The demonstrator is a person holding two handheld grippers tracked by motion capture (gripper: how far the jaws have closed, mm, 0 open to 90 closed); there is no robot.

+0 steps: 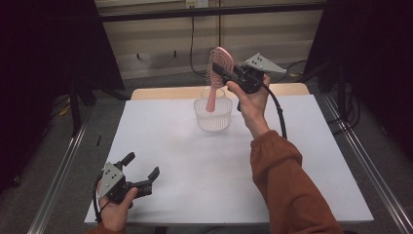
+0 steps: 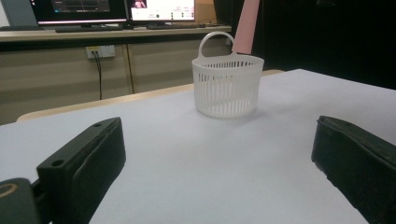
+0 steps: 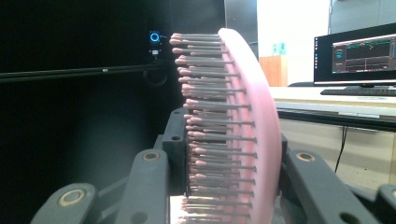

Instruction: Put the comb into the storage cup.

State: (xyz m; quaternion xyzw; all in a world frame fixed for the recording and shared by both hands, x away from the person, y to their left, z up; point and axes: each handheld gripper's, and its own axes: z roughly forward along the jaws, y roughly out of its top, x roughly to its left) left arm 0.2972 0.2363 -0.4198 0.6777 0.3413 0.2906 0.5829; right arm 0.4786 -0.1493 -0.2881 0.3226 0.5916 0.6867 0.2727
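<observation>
At upper centre, the right gripper (image 1: 229, 73) is clamped on the pink hairbrush (image 1: 217, 73), handle dipping into the white basket (image 1: 213, 119). Next, probably lower and release. Lower left, the left gripper (image 1: 141, 171) rests with jaws apart.

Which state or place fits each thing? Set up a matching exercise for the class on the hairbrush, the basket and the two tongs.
Things:
1. pink plastic hairbrush
2. white slatted plastic basket
3. left tongs
4. right tongs

States or places:
a. open, nothing between them, low over the near left of the white table
b. stands towards the far side of the table
c. handle points down into the basket
d. shut on the brush's head

Pairs: 1-c, 2-b, 3-a, 4-d
</observation>
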